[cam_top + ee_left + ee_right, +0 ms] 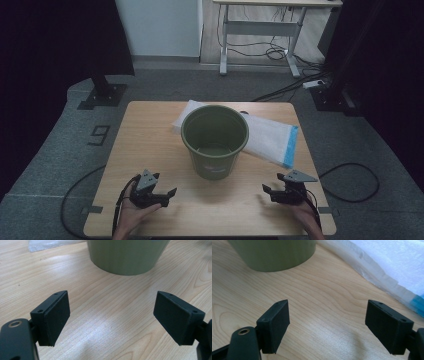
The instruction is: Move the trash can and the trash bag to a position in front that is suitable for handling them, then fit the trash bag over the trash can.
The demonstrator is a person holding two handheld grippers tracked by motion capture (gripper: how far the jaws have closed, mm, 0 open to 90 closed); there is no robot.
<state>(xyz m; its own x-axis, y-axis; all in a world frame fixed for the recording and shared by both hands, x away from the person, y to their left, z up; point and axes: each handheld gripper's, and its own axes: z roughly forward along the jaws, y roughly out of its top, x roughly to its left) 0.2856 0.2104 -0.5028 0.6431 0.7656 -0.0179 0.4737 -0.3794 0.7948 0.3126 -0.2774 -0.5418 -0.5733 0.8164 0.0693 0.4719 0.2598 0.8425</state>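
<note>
High view first: your left gripper (159,185) rests near the table's (150,130) near-left edge and your right gripper (276,188) near its near-right edge, both with jaws spread and holding nothing. The green bucket (215,141) stands upright at the table's middle, farther from you than both grippers and between them, apart from each. A white bag with a blue end (270,138) lies flat behind the bucket, running out to its right.

Left gripper view: your left gripper (111,315) has its jaws wide apart over bare wood, and the bucket's (127,256) base sits ahead, slightly right of centre, untouched.

Right gripper view: your right gripper (327,323) is likewise spread over the tabletop; the bucket (273,253) stands ahead to the left, and the bag (387,262) lies ahead to the right.
</note>
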